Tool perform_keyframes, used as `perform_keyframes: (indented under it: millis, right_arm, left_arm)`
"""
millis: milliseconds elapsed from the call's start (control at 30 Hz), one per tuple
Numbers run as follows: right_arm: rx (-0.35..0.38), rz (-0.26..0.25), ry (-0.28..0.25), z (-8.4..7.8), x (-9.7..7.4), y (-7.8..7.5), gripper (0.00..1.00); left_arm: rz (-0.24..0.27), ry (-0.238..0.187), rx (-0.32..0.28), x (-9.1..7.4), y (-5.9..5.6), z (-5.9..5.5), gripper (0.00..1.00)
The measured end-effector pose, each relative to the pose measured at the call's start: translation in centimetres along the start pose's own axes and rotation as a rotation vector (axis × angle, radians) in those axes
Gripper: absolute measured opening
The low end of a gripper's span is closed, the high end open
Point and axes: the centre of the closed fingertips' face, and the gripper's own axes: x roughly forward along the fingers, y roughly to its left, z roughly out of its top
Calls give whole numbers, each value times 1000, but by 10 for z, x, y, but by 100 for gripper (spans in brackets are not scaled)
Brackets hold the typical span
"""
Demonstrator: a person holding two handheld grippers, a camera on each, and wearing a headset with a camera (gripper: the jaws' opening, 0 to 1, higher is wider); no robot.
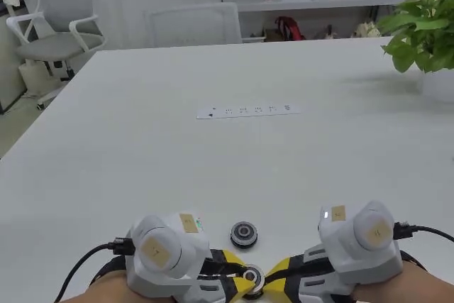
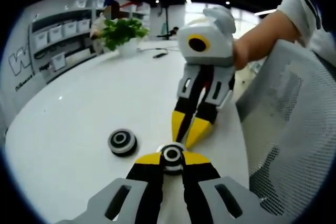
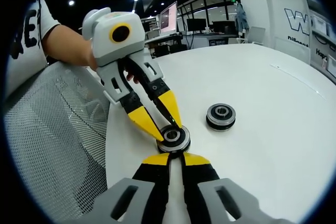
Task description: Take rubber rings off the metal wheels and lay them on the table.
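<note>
My left tool (image 2: 172,159) is closed on a metal wheel (image 3: 175,137), one jaw on each side of its rim. It holds the wheel just over the surface (image 1: 213,175), at the middle of the near edge. My right tool (image 3: 170,157) meets it head-on. Its jaws are drawn together to a thin seam and their tips touch the wheel's outer band. I cannot tell whether a fold of the rubber ring (image 3: 185,141) is pinched between them.

To do this step well, I judge the left grip must stay hard on the metal and clear of the stretch of rubber I want to lift. If not, I clamp the ring in place. The right tips should bite only the black band, low on its edge. Then they should roll it up and over the rim rather than pull straight out, which would just drag the wheel from my left jaws.

The held wheel lies flat, with its bore facing up and its axle line roughly upright. Being a disc, it has no long axis to speak of. A second wheel (image 1: 243,234) lies flat too, bore up, just beyond the tools toward the far edge, with its ring on.
</note>
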Motion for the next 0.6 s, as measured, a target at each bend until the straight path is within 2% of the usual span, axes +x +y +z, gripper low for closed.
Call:
perform_keyframes:
  millis: [100, 300, 600]
  right_arm:
    - [16, 1, -1, 0, 0, -1, 3]
    - [104, -5, -7, -1, -3, -6, 0]
    - [168, -5, -12, 0, -4, -7, 0]
  left_arm:
    - [1, -3, -3, 0, 0, 0, 13]
    - [3, -7, -6, 0, 0, 0, 13]
    - [10, -10, -2, 0, -1, 0, 13]
